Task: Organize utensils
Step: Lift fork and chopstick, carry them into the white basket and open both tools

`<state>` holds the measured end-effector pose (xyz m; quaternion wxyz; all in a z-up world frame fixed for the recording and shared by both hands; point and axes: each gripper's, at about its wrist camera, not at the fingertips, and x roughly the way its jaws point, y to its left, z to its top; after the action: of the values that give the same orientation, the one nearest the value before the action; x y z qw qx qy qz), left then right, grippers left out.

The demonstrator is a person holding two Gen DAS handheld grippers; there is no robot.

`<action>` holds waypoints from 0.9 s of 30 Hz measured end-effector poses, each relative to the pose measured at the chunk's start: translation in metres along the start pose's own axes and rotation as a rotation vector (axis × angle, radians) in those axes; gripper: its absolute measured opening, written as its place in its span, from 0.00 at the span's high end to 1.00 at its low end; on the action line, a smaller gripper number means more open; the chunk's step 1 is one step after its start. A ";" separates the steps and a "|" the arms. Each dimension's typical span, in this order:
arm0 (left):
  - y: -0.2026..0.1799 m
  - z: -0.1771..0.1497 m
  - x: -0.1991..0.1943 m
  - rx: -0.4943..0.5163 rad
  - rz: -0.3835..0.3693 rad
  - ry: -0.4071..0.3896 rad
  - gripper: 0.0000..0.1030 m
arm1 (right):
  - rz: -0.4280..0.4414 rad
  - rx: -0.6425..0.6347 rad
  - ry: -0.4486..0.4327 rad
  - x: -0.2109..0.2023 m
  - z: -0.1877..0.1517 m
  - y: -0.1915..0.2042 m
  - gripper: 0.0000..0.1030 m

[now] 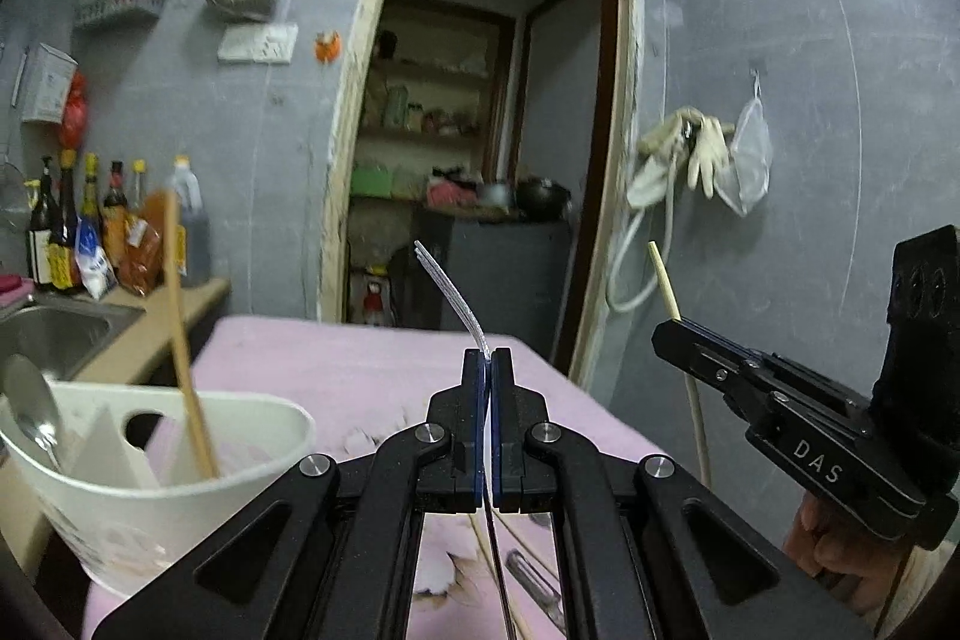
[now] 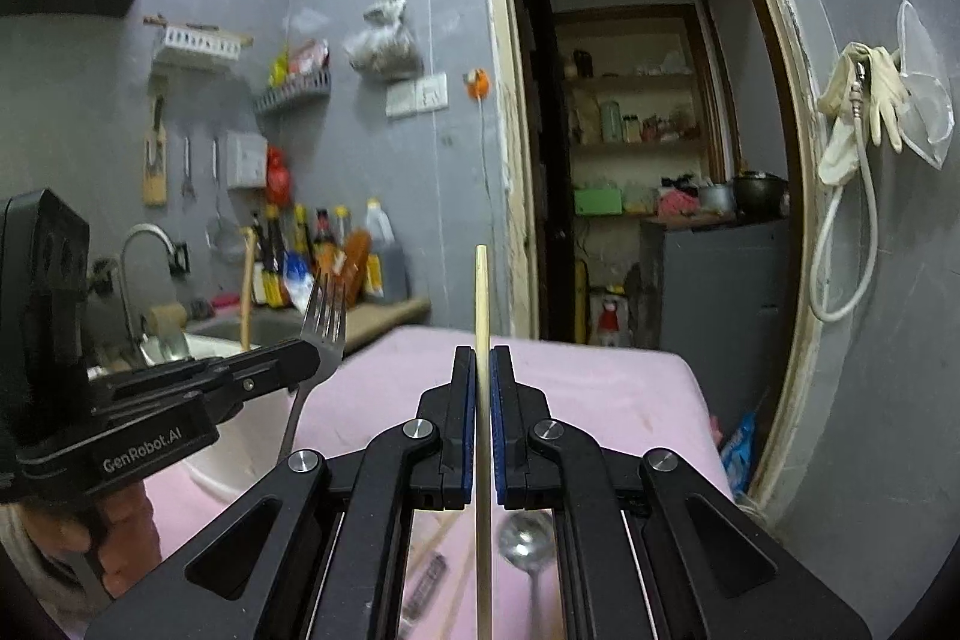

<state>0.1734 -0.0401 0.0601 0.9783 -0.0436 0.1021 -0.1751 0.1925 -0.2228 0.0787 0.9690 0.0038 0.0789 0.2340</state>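
My left gripper (image 1: pixel 487 358) is shut on a metal fork (image 1: pixel 447 292), seen edge-on with its tines curving up and away. In the right wrist view that fork (image 2: pixel 324 322) stands upright in the left gripper (image 2: pixel 306 352). My right gripper (image 2: pixel 482 355) is shut on a pale wooden chopstick (image 2: pixel 482 292) that points upward; it appears again at the right, chopstick (image 1: pixel 663 280) in the right gripper (image 1: pixel 666 334). A white utensil holder (image 1: pixel 150 520) at lower left contains a spoon (image 1: pixel 30 400) and a chopstick (image 1: pixel 186 340). Another spoon (image 2: pixel 528 538) and loose chopsticks (image 2: pixel 444 538) lie on the pink cloth below.
The table has a pink cloth (image 1: pixel 336 358). A sink (image 1: pixel 54 334) and sauce bottles (image 1: pixel 90 232) stand at the left on a counter. A doorway (image 1: pixel 480 130) opens straight ahead, and gloves with a hose (image 1: pixel 690 148) hang on the right wall. A hand (image 1: pixel 828 544) holds the right gripper.
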 end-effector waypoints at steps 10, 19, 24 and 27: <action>0.039 0.035 -0.039 0.026 0.115 -0.104 1.00 | 0.095 -0.007 -0.132 0.011 0.036 0.044 0.97; 0.107 0.063 -0.076 -0.013 0.265 -0.168 1.00 | 0.223 0.049 -0.214 0.045 0.068 0.087 0.97; 0.146 0.069 -0.086 -0.054 0.346 -0.218 1.00 | 0.263 0.077 -0.260 0.067 0.079 0.106 0.97; 0.164 0.069 -0.087 -0.072 0.386 -0.246 1.00 | 0.257 0.091 -0.283 0.077 0.078 0.113 0.97</action>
<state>0.1631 0.1467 0.1235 0.9965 -0.0790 -0.0051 0.0258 0.2207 -0.0851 0.1495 0.9314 0.0905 -0.0488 0.3493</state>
